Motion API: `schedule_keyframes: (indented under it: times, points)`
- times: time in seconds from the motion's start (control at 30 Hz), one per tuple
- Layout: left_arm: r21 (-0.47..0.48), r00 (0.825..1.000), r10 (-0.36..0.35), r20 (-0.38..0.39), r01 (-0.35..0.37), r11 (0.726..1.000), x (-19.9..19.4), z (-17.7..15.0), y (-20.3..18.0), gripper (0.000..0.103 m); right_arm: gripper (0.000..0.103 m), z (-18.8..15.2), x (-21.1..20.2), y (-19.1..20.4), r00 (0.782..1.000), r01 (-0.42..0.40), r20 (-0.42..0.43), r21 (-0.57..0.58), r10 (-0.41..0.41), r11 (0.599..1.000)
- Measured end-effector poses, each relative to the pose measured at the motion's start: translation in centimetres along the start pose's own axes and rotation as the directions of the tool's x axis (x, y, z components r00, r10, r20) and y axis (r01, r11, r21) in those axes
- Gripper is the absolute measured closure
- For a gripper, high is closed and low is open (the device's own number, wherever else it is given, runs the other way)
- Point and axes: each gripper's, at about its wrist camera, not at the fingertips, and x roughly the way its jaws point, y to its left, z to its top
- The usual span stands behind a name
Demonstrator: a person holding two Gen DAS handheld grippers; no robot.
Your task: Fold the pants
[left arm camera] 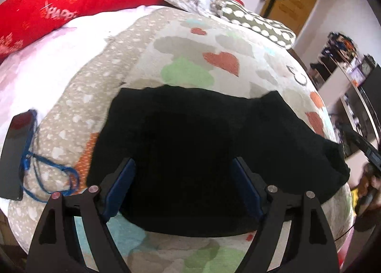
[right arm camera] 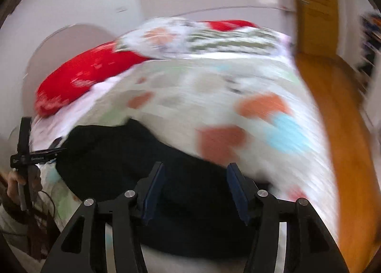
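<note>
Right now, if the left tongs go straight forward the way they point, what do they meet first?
Most likely the black pants: the open left tongs point at the cloth lying on the heart-print bedspread. Depth is unclear, but nothing else shows between.

The right wrist view is smeared by motion: the bedspread [right arm camera: 214, 96] hearts and pillows [right arm camera: 190, 37] lose their edges. The black pants [left arm camera: 190, 144] show no folds or seams.

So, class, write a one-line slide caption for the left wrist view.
Open left gripper poised over black pants on a heart-print bedspread, phone at the left.
</note>
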Motion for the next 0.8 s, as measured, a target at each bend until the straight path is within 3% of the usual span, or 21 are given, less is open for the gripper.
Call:
schedule_keyframes:
  times: [0.07, 0.17, 0.3, 0.37, 0.4, 0.47, 0.57, 0.7, 0.8]
  points:
    - [-0.029, 1.000, 0.019, 0.003, -0.019, 0.999, 0.2, 0.0, 0.8, 0.020, 0.043, 1.8, 4.6, 1.9, 0.997, -0.071, -0.015, 0.001, 0.071, 0.997]
    - [-0.061, 0.999, 0.036, -0.003, -0.036, 0.997, 0.9, 0.0, 1.8, 0.020, 0.042, 3.6, 10.8, 4.3, 0.992, -0.085, -0.091, -0.026, 0.083, 0.996]
    - [-0.072, 0.999, 0.042, -0.007, -0.043, 0.997, 1.7, 0.2, 2.1, 0.020, 0.046, 4.4, 15.6, 6.2, 0.979, -0.135, -0.156, -0.008, 0.132, 0.991]
    - [-0.054, 0.999, 0.054, -0.005, -0.054, 0.997, 2.0, 0.3, 1.9, 0.020, 0.092, 4.3, 17.2, 6.7, 0.966, -0.163, -0.206, -0.014, 0.157, 0.987]
    - [-0.048, 0.998, 0.055, -0.005, -0.055, 0.997, 2.1, 0.4, 2.0, 0.020, 0.102, 4.3, 17.6, 7.2, 0.965, -0.154, -0.220, -0.037, 0.142, 0.987]
    - [-0.047, 0.999, 0.051, -0.003, -0.051, 0.998, 2.1, 0.5, 2.3, 0.020, 0.102, 4.4, 16.4, 7.4, 0.975, -0.121, -0.199, -0.083, 0.102, 0.989]
    - [-0.077, 0.998, 0.058, -0.005, -0.058, 0.995, 2.5, 0.9, 3.1, 0.020, 0.102, 4.7, 15.4, 5.9, 0.984, -0.076, -0.165, -0.027, 0.071, 0.997]
    - [-0.111, 0.997, 0.071, -0.019, -0.073, 0.991, 2.6, 1.6, 3.9, 0.020, 0.102, 3.5, 17.7, 5.8, 0.974, -0.036, -0.223, -0.034, 0.028, 0.999]
    - [-0.113, 0.997, 0.068, 0.020, -0.066, 0.991, 1.5, 2.6, 3.8, 0.020, 0.098, 4.0, 16.4, 5.8, 0.983, -0.031, -0.180, -0.017, 0.028, 0.999]
